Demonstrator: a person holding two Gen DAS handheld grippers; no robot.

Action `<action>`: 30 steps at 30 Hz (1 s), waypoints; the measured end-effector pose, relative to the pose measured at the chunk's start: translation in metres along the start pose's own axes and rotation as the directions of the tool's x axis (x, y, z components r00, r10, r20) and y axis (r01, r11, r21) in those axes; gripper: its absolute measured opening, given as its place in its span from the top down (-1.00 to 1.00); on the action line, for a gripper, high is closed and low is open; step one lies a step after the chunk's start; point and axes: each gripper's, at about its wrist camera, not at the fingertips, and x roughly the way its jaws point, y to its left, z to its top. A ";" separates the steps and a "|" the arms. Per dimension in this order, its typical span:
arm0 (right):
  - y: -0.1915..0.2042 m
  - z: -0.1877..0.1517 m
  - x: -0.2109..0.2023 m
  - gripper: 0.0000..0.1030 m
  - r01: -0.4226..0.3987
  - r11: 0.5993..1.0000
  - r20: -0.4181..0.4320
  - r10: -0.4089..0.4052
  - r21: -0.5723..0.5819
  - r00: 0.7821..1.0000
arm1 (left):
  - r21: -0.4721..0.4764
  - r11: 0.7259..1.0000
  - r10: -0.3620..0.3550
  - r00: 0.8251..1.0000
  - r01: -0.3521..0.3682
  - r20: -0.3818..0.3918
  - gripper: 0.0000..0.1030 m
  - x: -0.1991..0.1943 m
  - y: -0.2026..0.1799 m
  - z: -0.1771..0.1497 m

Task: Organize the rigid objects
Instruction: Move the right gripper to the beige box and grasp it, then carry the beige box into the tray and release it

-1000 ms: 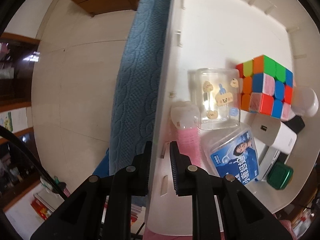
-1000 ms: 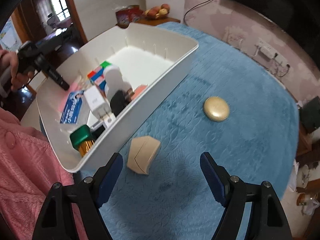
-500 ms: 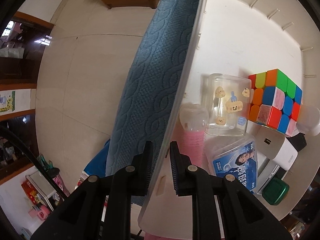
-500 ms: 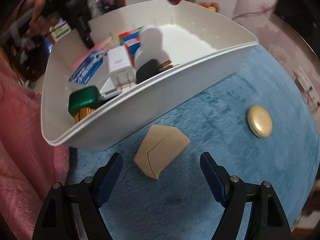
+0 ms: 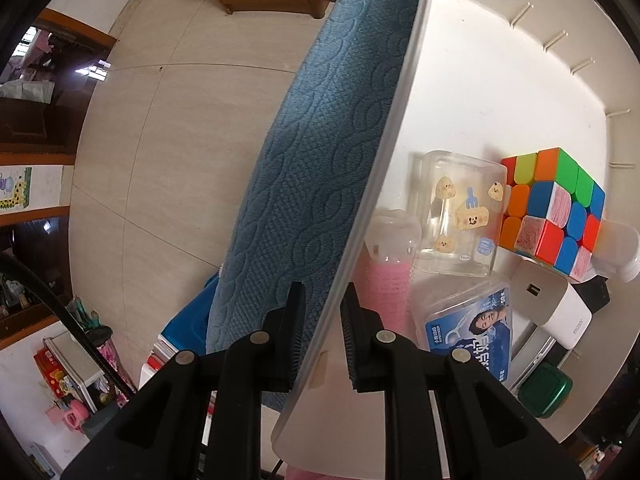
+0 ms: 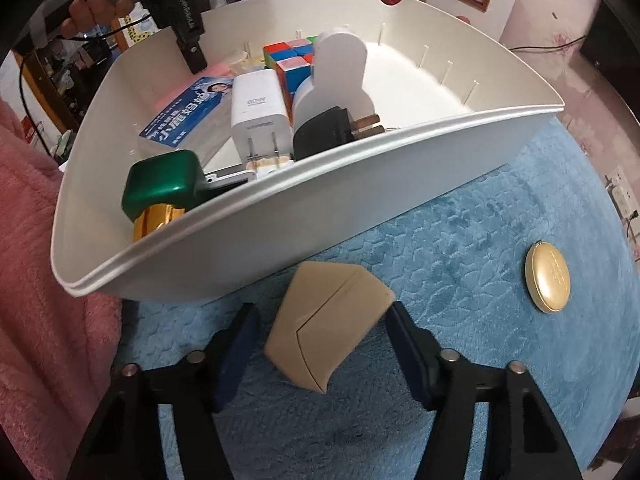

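Note:
A beige wedge-shaped box (image 6: 328, 320) lies on the blue cloth (image 6: 460, 240), just outside the white bin (image 6: 360, 184). My right gripper (image 6: 320, 310) straddles it with its jaws closing. The right pad is at the box's edge and the left pad stands a little apart from it. My left gripper (image 5: 322, 320) points down and is shut on the bin's side wall (image 5: 384, 152). The right wrist view shows it at the bin's far side (image 6: 192, 52), held by a hand (image 6: 96, 4). A gold oval compact (image 6: 548, 276) lies on the cloth to the right.
The bin holds a colour cube (image 5: 556, 208), a clear sticker box (image 5: 460, 212), a blue-labelled floss box (image 5: 468, 328), a white charger (image 5: 552, 308), a green-capped bottle (image 6: 160, 184), a black plug (image 6: 328, 128) and a pink bottle (image 5: 390, 288). A pink sleeve (image 6: 36, 280) is at the left.
My right gripper has come down over the beige box, rolled, and its jaws have narrowed around it. The left gripper keeps its hold on the bin wall; its view has rolled slightly.

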 end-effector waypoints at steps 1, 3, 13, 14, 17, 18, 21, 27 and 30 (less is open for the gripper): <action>0.002 0.003 0.002 -0.12 0.004 1.000 -0.002 -0.004 0.007 1.000 | 0.000 1.000 -0.001 1.000 0.001 0.001 0.62 0.000 0.001 -0.001; 0.002 0.004 0.003 -0.06 0.007 1.000 -0.008 -0.007 0.027 1.000 | 0.000 1.000 -0.005 1.000 0.005 0.002 0.62 0.000 0.002 -0.002; 0.006 0.000 0.001 0.14 0.026 0.973 -0.018 -0.022 0.229 1.000 | 0.044 0.999 -0.008 1.000 0.008 0.002 0.62 -0.001 0.001 -0.007; 0.006 -0.001 0.001 0.14 0.032 0.967 -0.021 -0.028 0.254 0.999 | 0.049 0.999 -0.009 1.000 0.009 0.001 0.62 -0.001 0.000 -0.008; 0.009 -0.008 -0.003 0.15 0.039 0.936 -0.026 -0.032 0.350 0.999 | 0.074 0.997 -0.013 1.000 0.013 -0.002 0.62 0.000 -0.001 -0.009; 0.010 -0.011 -0.004 0.15 0.042 0.919 -0.028 -0.033 0.391 0.999 | 0.087 0.996 -0.015 1.000 0.015 -0.001 0.62 0.000 -0.001 -0.011; 0.008 -0.023 -0.011 0.15 0.049 0.870 -0.029 -0.039 0.491 0.999 | 0.121 0.992 -0.020 1.000 0.020 -0.002 0.62 0.000 -0.004 -0.013; 0.001 -0.047 -0.036 0.15 0.066 0.710 0.002 -0.095 0.701 0.995 | 0.206 0.978 -0.028 1.000 0.027 0.002 0.62 -0.001 -0.012 -0.018; -0.001 -0.054 -0.052 0.15 0.085 0.647 0.012 -0.145 0.758 0.989 | 0.254 0.967 -0.028 1.000 0.026 0.005 0.62 -0.002 -0.017 -0.021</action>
